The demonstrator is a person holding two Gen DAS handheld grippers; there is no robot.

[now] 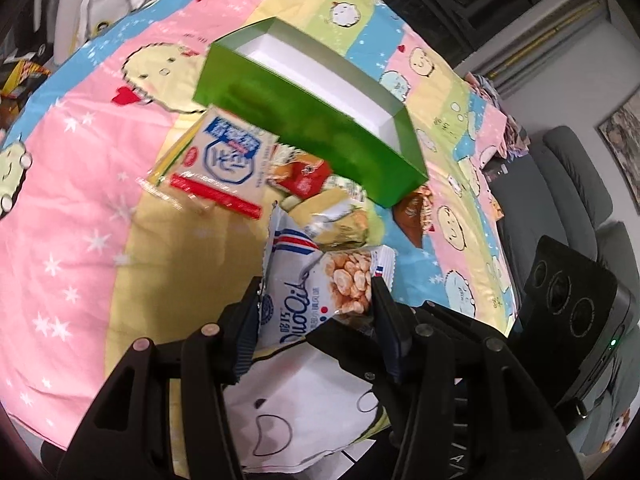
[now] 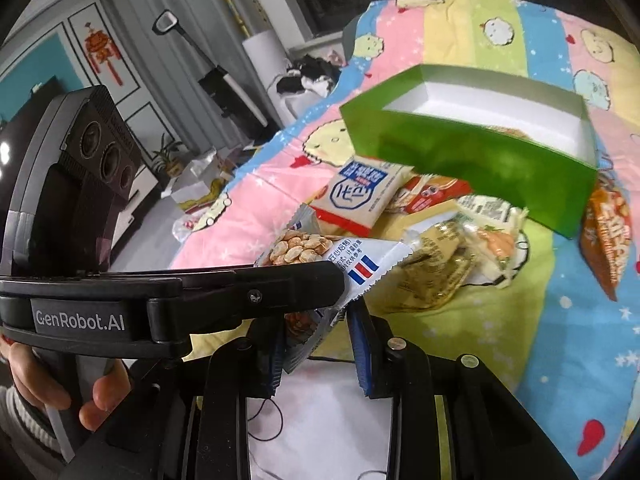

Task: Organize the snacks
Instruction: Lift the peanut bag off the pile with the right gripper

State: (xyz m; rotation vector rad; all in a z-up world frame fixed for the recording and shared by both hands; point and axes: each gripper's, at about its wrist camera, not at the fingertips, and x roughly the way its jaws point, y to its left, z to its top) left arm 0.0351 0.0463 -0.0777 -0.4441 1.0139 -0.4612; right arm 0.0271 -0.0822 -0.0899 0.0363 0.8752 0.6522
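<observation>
Between the fingers of both grippers hangs one white snack packet [image 1: 316, 280], lifted above a patterned bedspread [image 1: 80, 184]. Its front shows round golden biscuits, a red, white and blue stripe mark, and lettering that reads roughly "DuoQi", along with Chinese characters too small to read. The left gripper [image 1: 316, 300] has its pads pressed on the packet's two sides at a middling width. The right gripper [image 2: 314, 320] is drawn in narrow on the packet's lower part, its blue ribbed pads against the wrapper. In the right wrist view the left gripper's black finger crosses in front, and its body bears a label reading "GenRobot.AI"; a hand [image 2: 60, 388] with a ribbed sleeve grips its handle.

Beyond the packet lies a loose heap of other snacks: a white and blue packet [image 1: 222, 164] with a red band and a hexagon logo, a red packet [image 1: 304, 180], a yellowish crinkled packet [image 1: 340, 220] and an orange-brown packet [image 2: 606, 232].

Behind the heap stands an open green box [image 1: 312, 132] with a white interior. From these angles its inside looks bare, though part of its floor is hidden by the near wall. The orange-brown packet lies just beside one end of the box.
</observation>
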